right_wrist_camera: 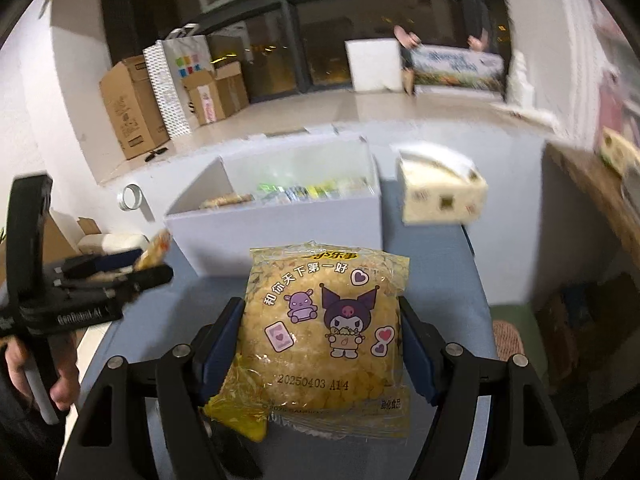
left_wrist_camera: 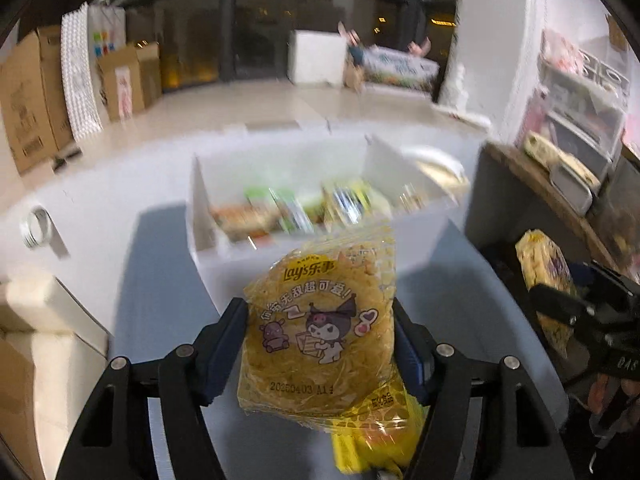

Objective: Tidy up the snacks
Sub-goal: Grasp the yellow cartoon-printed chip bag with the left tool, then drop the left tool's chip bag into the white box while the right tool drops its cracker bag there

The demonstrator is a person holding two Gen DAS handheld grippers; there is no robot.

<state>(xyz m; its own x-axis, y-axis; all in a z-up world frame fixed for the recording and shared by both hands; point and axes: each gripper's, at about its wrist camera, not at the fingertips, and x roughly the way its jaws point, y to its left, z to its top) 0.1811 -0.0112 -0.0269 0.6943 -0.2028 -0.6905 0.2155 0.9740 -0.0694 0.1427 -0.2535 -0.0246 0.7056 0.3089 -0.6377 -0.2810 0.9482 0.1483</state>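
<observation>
Gripping chip packets: left tool (left_wrist_camera: pixel 320 344), right tool (right_wrist_camera: pixel 320 344); box (right_wrist_camera: pixel 280 232) ahead.

Snack packets (left_wrist_camera: pixel 296 210) in box (left_wrist_camera: pixel 208 248), tissue pack (right_wrist_camera: pixel 442 192) just right

Left snack packet (left_wrist_camera: pixel 320 328) and right snack packet (right_wrist_camera: pixel 326 336): clear glossy plastic film, crinkled, printed. Gripper fingers (left_wrist_camera: pixel 224 344) matt black plastic with smooth blue pads (right_wrist_camera: pixel 218 344), shiny metal pins. White storage box (right_wrist_camera: pixel 280 224) smooth, matt. Tissue pack (right_wrist_camera: pixel 442 192) soft plastic wrap. Far-left cardboard boxes (right_wrist_camera: pixel 132 108) matt brown. Right shelf (left_wrist_camera: pixel 540 184) rough wood.
</observation>
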